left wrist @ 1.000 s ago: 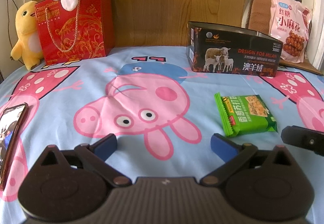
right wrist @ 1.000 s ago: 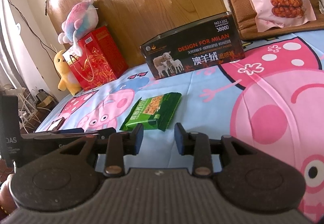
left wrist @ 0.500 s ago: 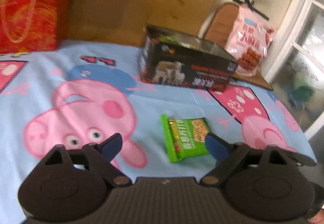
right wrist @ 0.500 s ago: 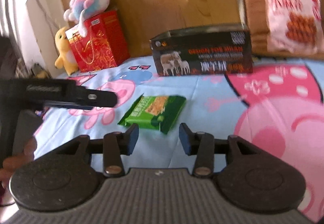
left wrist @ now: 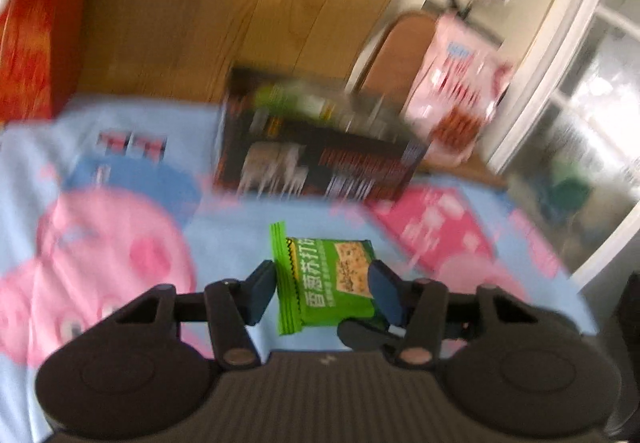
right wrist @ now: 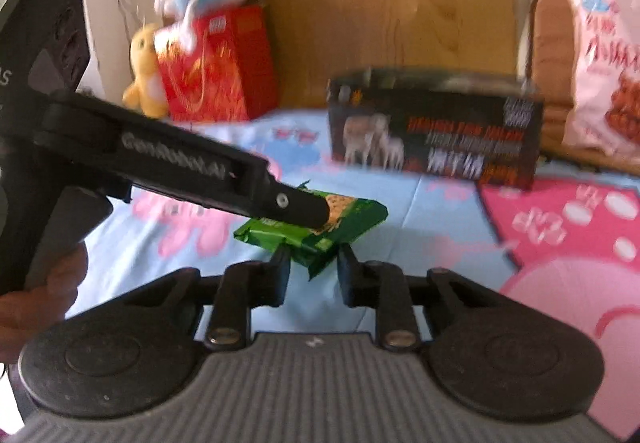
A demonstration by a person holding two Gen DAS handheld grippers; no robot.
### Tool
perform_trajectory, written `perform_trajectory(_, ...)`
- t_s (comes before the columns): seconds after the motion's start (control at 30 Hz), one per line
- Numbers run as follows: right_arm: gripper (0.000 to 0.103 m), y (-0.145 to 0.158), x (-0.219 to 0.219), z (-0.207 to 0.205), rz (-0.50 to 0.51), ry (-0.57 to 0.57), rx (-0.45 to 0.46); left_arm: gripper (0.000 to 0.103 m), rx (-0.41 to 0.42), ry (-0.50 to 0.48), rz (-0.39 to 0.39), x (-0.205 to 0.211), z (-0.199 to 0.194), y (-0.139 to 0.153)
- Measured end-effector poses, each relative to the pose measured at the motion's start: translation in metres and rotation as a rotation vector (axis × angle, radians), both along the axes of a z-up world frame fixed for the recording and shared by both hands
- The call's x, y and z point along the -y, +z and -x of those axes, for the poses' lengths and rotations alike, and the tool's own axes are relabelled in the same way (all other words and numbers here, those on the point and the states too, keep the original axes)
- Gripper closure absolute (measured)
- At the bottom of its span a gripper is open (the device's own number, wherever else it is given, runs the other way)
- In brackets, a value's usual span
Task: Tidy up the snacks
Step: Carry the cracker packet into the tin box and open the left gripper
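The left gripper (left wrist: 322, 293) has just been closing, and the green cracker packet (left wrist: 326, 285) now sits between its two blue pads (left wrist: 260, 293). The right pad seems to touch the packet's edge, while the left pad stands just beside the crimped seal, so I judge that the jaws are not yet clenched on it; the picture is blurred here. In the right wrist view the packet (right wrist: 352, 221) looks lifted at one side, with the left gripper's finger across its top, but I cannot tell if it has fully left the bed sheet (right wrist: 440, 243).

The right gripper (right wrist: 312, 275) has also been closing. Its jaws are narrow and hold nothing; one corner of the packet hangs just in front of them.

To do this step well, the left jaws should probably close until both pads press on the wrapper's body, not only on the thin seal, which can slip. The right gripper can wait aside, or steady the loose corner.

The likely goal is the open black box with sheep print (left wrist: 316, 159), standing behind the packet. The packet should go over its near wall and down, flat.
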State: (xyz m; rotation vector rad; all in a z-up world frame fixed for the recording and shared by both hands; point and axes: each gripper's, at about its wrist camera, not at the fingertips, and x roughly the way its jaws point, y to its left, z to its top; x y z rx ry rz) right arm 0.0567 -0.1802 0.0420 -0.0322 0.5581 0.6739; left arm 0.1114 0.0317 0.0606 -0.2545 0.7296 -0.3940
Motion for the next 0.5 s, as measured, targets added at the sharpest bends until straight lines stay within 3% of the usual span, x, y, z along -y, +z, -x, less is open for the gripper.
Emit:
perform_trajectory(0.17,0.075,0.042,0.005,-0.02,-0.056,-0.066,0.169,0.052,0.111,-0.015,0.012,0.012,-0.041,0.044)
perform_trajectory(0.3,0.074,0.054,0.004,-0.065,-0.04,-0.148,0.228,0.05,0.129,-0.006,0.01,0.036,-0.098,0.05)
perform_trajectory(0.4,0.069,0.047,0.005,-0.104,0.017,-0.248,0.22,0.045,0.097,0.008,-0.028,0.055,-0.131,0.036)
perform_trajectory(0.5,0.069,0.039,0.019,-0.114,0.016,-0.333,0.173,0.045,0.075,0.048,-0.031,0.055,-0.131,0.026)
